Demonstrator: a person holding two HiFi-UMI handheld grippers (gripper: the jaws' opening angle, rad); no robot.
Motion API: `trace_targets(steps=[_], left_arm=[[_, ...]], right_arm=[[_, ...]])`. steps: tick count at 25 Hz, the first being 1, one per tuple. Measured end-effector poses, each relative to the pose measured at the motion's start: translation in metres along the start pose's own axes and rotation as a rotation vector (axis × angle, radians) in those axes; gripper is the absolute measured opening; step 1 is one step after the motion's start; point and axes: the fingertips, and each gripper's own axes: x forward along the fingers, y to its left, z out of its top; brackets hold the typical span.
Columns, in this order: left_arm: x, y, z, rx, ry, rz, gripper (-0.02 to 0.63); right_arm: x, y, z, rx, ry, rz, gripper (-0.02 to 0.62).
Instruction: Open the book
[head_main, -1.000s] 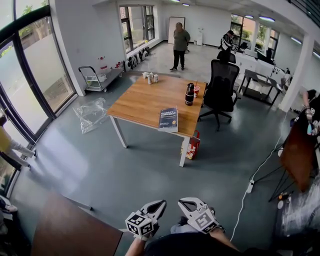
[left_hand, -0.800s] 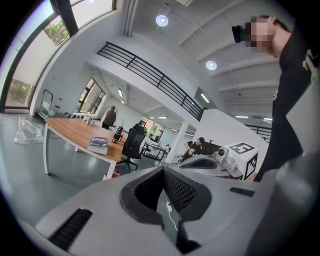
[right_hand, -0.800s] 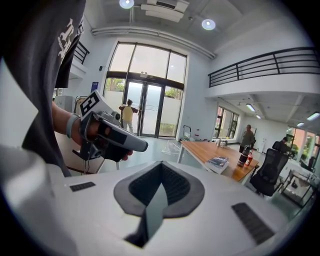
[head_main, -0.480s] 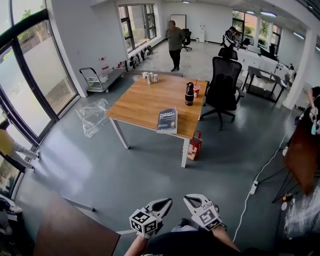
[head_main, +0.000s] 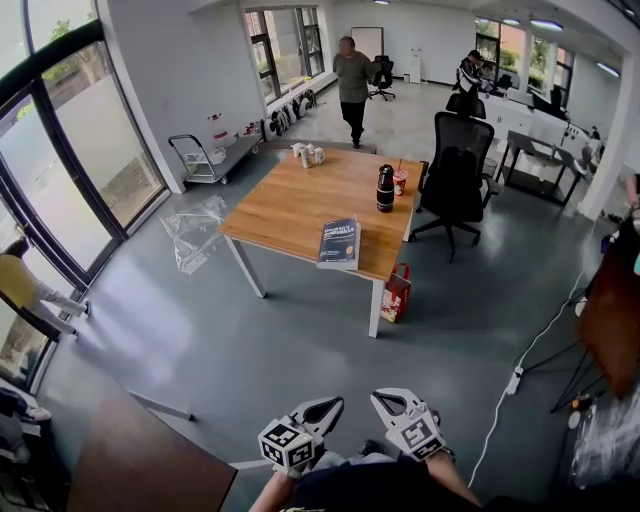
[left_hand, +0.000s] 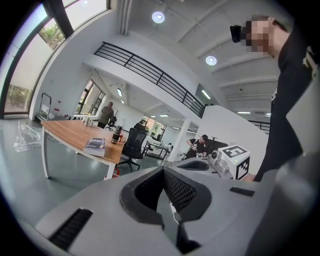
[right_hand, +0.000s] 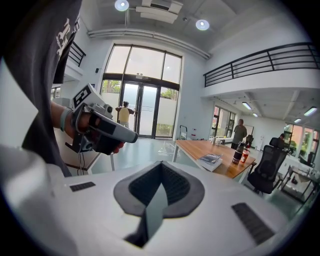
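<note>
A dark blue book (head_main: 339, 242) lies closed near the front edge of a wooden table (head_main: 290, 205) across the room; it shows too in the left gripper view (left_hand: 95, 146) and the right gripper view (right_hand: 210, 160). Both grippers hang close to my body at the bottom of the head view, far from the table. My left gripper (head_main: 325, 409) is shut with nothing in it. My right gripper (head_main: 385, 403) is shut and empty as well. Each gripper view shows its jaws pressed together (left_hand: 165, 172) (right_hand: 161, 167).
A black bottle (head_main: 385, 188) and a red cup (head_main: 400, 182) stand at the table's right side, small items (head_main: 307, 155) at its far end. A black office chair (head_main: 459, 175) stands right of the table, a red bag (head_main: 396, 292) under its corner. A brown table (head_main: 130, 465) is near my left. People stand farther back.
The view has crept forward across the grey floor toward the wooden table. Both grippers stay shut, low and close to my body. The person at the back has walked a little left.
</note>
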Motion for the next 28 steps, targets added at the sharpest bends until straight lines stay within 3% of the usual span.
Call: trace_targets(steps=[8, 19, 23, 28], left_arm=[[0.022, -0.008, 0.007, 0.023, 0.017, -0.022, 0.006], [0.028, 0.0, 0.01, 0.014, 0.021, 0.007, 0.006], [0.033, 0.006, 0.018, 0.003, 0.013, 0.009, 0.006], [0.042, 0.015, 0.026, 0.012, 0.003, 0.008, 0.006]], right_arm=[[-0.007, -0.032, -0.014, 0.092, 0.018, -0.044, -0.011], [0.006, -0.028, -0.041, 0.216, 0.147, 0.062, -0.011], [0.011, -0.018, -0.035, 0.18, 0.156, 0.138, -0.011], [0.016, -0.017, -0.032, 0.037, 0.168, 0.178, -0.011]])
